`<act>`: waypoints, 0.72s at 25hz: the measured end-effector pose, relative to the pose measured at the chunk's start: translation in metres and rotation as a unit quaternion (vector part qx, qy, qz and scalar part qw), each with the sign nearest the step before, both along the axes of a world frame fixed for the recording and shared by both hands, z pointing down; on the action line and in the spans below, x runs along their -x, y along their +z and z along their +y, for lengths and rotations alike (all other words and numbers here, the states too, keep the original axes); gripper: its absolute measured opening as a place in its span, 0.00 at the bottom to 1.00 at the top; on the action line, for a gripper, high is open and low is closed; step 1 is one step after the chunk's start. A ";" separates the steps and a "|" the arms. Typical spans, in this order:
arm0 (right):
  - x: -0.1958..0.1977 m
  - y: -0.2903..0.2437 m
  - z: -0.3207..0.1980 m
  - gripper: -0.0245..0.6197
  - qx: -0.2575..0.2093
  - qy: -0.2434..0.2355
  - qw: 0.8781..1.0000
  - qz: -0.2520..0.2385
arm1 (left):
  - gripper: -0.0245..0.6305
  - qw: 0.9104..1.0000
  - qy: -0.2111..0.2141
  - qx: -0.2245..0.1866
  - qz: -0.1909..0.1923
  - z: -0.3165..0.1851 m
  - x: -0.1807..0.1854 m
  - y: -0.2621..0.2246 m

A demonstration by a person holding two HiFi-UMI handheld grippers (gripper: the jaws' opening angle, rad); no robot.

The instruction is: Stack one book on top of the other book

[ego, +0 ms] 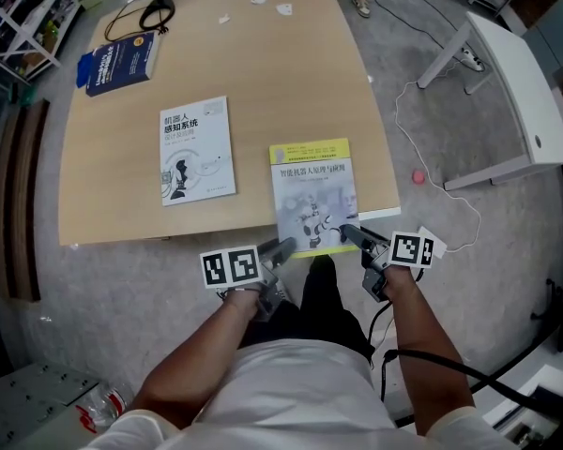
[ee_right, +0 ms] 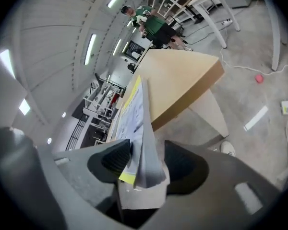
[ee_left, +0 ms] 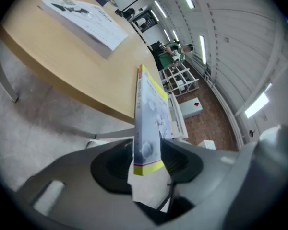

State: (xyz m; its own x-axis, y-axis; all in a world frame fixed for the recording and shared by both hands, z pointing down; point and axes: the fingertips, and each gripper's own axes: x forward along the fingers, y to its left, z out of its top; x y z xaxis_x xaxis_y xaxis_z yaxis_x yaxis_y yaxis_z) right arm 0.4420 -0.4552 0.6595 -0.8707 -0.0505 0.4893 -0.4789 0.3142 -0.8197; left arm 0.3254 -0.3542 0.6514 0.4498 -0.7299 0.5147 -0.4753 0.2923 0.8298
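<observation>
Found the yellow book lying flat on the table, its near end poking out past the edge. Found the left gripper at the yellow book's near left corner and the right gripper at its near right corner. Saw both open, each with a corner of the yellow book loose between its jaws, not squeezed. Saw the white book up and to the left of the yellow book, well apart, long side pointing the same way. Lay nearer the left gripper. Probably needed next: a squeeze on both corners, then a lift up and left.
</observation>
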 end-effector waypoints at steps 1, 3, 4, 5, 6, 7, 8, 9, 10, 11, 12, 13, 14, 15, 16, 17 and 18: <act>0.002 0.001 0.000 0.38 0.010 0.002 1.000 -0.008 | 0.33 1.000 0.003 0.001 0.003 -0.001 -0.001 0.002; 0.006 0.001 0.001 0.37 0.021 -0.003 1.000 -0.018 | 0.31 1.000 0.008 0.005 0.011 -0.004 -0.004 0.006; 0.008 -0.001 0.002 0.35 0.019 -0.009 1.000 -0.019 | 0.28 1.000 0.010 0.005 0.016 -0.004 -0.004 0.007; 0.009 -0.003 0.003 0.32 0.011 -0.018 1.000 -0.016 | 0.28 1.000 0.012 0.004 0.020 -0.004 -0.005 0.007; 0.009 -0.007 0.004 0.29 -0.002 -0.027 1.000 -0.010 | 0.27 1.000 0.015 0.003 0.023 -0.004 -0.005 0.006; 0.010 -0.011 0.004 0.26 -0.019 -0.038 0.999 -0.002 | 0.25 1.000 0.017 0.001 0.021 -0.003 -0.004 0.005; 0.011 -0.017 0.006 0.23 -0.035 -0.048 0.998 0.006 | 0.23 1.000 0.020 -0.001 0.013 -0.003 -0.004 0.003; 0.012 -0.022 0.008 0.21 -0.052 -0.060 0.997 0.016 | 0.22 1.000 0.024 -0.002 -0.002 -0.003 -0.003 0.001; 0.013 -0.028 0.010 0.20 -0.070 -0.075 0.994 0.027 | 0.22 0.999 0.028 -0.003 -0.020 -0.002 -0.003 -0.001; 0.014 -0.033 0.012 0.20 -0.089 -0.090 0.991 0.040 | 0.22 0.999 0.033 -0.005 -0.038 -0.002 -0.002 -0.004; 0.016 -0.039 0.014 0.20 -0.106 -0.103 0.988 0.051 | 0.22 0.998 0.037 -0.007 -0.052 -0.002 -0.002 -0.007; 0.018 -0.045 0.015 0.20 -0.120 -0.112 0.985 0.058 | 0.22 0.997 0.041 -0.011 -0.061 -0.002 -0.002 -0.011; 0.020 -0.053 0.016 0.20 -0.131 -0.119 0.982 0.060 | 0.22 0.997 0.044 -0.017 -0.066 -0.003 -0.002 -0.016; 0.023 -0.063 0.016 0.20 -0.141 -0.124 0.981 0.057 | 0.22 0.996 0.048 -0.024 -0.068 -0.004 -0.002 -0.022; 0.025 -0.073 0.016 0.20 -0.149 -0.128 0.979 0.051 | 0.22 0.996 0.051 -0.032 -0.066 -0.005 -0.002 -0.029; 0.028 -0.083 0.015 0.20 -0.157 -0.132 0.978 0.046 | 0.22 0.996 0.054 -0.040 -0.063 -0.008 -0.001 -0.035; 0.032 -0.093 0.013 0.20 -0.166 -0.138 0.976 0.041 | 0.23 0.995 0.056 -0.046 -0.063 -0.010 0.000 -0.042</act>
State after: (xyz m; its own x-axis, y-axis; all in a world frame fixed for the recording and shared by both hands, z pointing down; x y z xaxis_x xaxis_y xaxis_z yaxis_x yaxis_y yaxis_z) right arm 0.4099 -0.4424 0.5666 -0.8324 0.0132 0.5540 -0.3979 0.6817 -0.6140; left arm 0.3250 -0.3646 0.6097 0.4671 -0.7254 0.5056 -0.6019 0.1580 0.7828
